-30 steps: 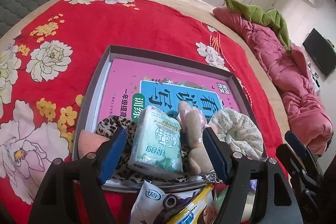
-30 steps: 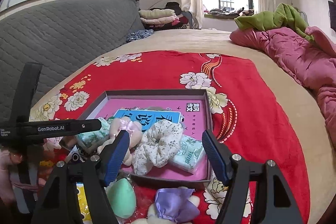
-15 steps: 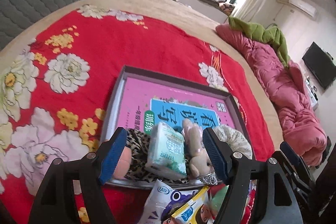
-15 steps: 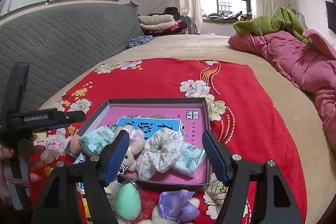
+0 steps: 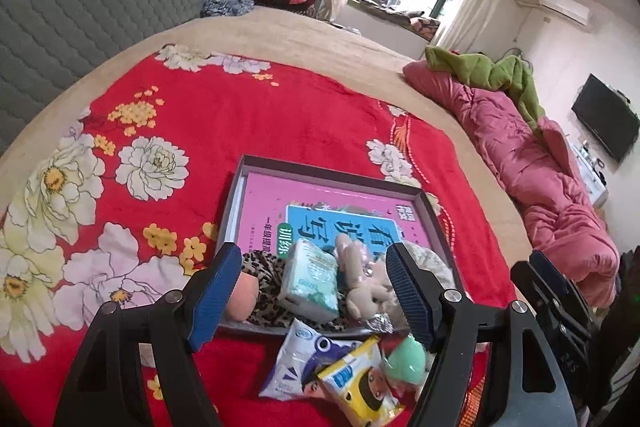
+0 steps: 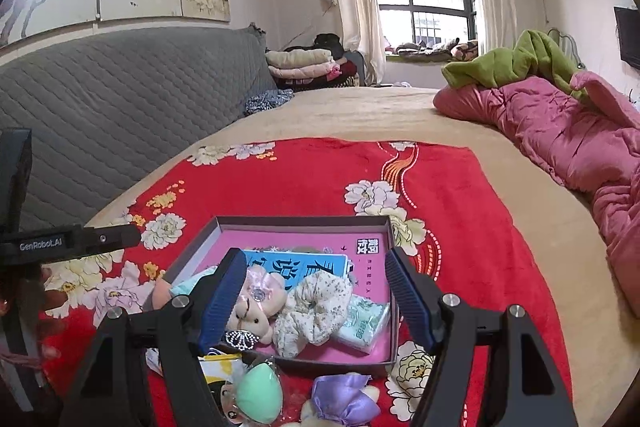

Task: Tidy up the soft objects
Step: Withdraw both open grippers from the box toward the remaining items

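Observation:
A shallow grey box (image 5: pixel 316 167) (image 6: pixel 394 307) with a pink book in it lies on the red flowered blanket. Inside at its near end are a green tissue pack (image 5: pixel 310 277), a small teddy bear (image 5: pixel 366 289) (image 6: pixel 254 309), a floral scrunchie (image 6: pixel 316 309), a leopard-print cloth (image 5: pixel 266 269), a peach sponge (image 5: pixel 240 297) and a second tissue pack (image 6: pixel 366 321). Before the box lie snack packets (image 5: pixel 316 359), a mint egg-shaped sponge (image 5: pixel 404 357) (image 6: pixel 256 393) and a toy with a purple bow (image 6: pixel 346 397). My left gripper (image 5: pixel 310 293) is open and empty above the box. My right gripper (image 6: pixel 314 297) is open and empty.
A grey quilted headboard (image 6: pixel 120 99) runs along the left. A pink quilt (image 6: pixel 560 131) with a green blanket (image 6: pixel 516 63) lies on the right of the bed. Folded bedding (image 6: pixel 300 65) is stacked at the far end. The left gripper's body (image 6: pixel 60 245) shows at the right view's left edge.
Both grippers have drawn back and up from the box, so more of the bed and room shows. The tissue pack stays in the box. Both stay open.

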